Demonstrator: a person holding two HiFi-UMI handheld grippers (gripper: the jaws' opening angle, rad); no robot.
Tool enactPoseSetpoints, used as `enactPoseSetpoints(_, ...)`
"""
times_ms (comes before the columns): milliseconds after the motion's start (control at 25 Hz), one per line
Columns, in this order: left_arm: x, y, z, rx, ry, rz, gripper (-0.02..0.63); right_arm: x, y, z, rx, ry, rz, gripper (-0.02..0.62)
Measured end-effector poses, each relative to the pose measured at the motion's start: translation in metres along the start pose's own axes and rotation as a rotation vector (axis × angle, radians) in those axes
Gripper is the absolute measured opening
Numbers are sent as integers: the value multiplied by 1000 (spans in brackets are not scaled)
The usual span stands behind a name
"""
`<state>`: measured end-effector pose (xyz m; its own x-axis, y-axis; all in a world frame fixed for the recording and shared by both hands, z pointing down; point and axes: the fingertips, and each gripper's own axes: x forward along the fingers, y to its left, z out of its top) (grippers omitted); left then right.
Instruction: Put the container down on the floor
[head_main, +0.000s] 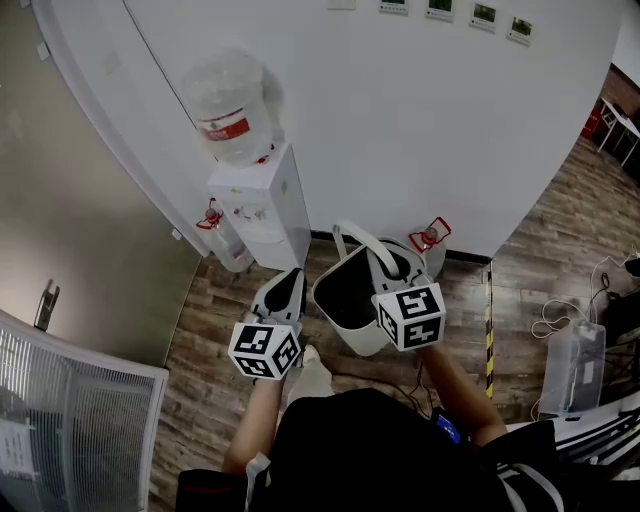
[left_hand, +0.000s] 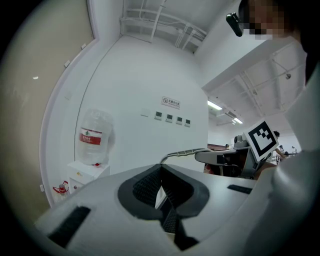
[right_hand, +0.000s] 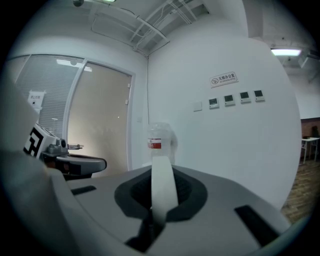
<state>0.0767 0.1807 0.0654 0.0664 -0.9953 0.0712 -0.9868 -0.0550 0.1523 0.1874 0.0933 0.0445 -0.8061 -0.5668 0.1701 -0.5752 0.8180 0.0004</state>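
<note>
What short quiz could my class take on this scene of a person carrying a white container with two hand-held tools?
1. True or false: the left tool grips the container's handle.
2. What stands on top of the water dispenser? A a large water bottle; B a lamp; C a cardboard box.
3. Fill in: the right tool is shut on the container's ____.
Key: 1 false; 2 A; 3 handle.
</note>
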Motion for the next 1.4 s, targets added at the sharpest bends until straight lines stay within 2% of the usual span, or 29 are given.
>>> enactPoseSetpoints(200,11,10,1,-8,0,-7,15,13,-5,-1,1,9,-9,29)
enactPoseSetpoints(800,72,82,10,-30,20,-42,15,96,-19,9,16,26,-49,29)
enactPoseSetpoints(1400,131,168,54,-18,9,-119,15,187,-30,48,22,14,-131,29)
